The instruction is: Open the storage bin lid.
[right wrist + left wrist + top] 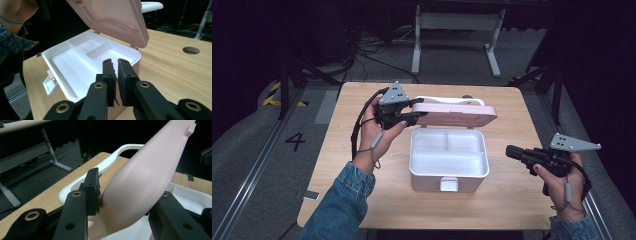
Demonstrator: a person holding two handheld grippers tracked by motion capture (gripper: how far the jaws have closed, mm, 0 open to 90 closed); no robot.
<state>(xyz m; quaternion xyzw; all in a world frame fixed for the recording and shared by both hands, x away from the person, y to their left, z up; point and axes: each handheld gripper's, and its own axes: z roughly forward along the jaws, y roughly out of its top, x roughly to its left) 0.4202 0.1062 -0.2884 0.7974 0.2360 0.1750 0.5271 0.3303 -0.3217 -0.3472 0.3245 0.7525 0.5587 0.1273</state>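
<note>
Item: pink-and-white compartment box [449,172], standing at the middle of the wooden table [512,200], its front latch tab [448,184] facing the person. Lid [457,114]: pink, hinged along the box's far edge, raised to a partly open angle over the tray, with a white carry handle [452,99] behind it. Interior: white tray, one long front compartment and two smaller rear ones, all empty. Left gripper [412,117]: at the lid's left end, jaws spread to either side of the lid edge and closed onto it, carrying the lid's weight. Right gripper [512,152]: off the box's right side, well apart from it, jaws nearly together with a thin gap, holding nothing. Risks, as judged: the hold sits on a smooth curved edge at one corner only, so the lid could slip free and drop onto the tray; pushing it back past its hinge limit could tip or slide the unbraced box away.
</note>
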